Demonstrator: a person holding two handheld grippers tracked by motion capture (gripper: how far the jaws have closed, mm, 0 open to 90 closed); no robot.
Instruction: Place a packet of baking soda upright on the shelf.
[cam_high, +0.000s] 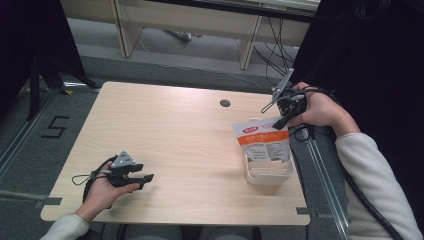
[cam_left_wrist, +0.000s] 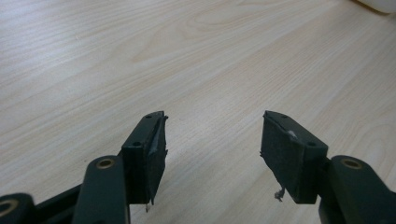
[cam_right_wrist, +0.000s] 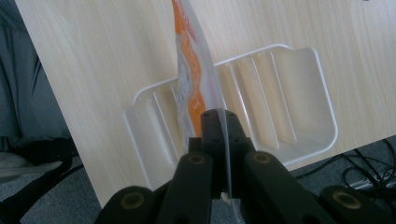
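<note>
Spanning the scene: pale wood desk
Tray: white, ribbed, near desk's right edge
Pouch: orange-white, top edge pinched, hanging into tray
Right tongs: clamped on pouch
Left tongs: wide apart, holding nothing, low over desk

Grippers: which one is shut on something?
The right gripper, clamped on the orange-and-white pouch above the white tray; the left gripper is open.

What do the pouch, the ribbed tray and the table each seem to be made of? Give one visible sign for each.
Pouch: probably glossy plastic film; thin, printed orange and white, its edge pinched flat in the right gripper.
Ribbed tray: likely translucent white moulded plastic; smooth ridges, rounded rim.
Table: pale wood or wood-look laminate, matt; visible grain lines.
</note>
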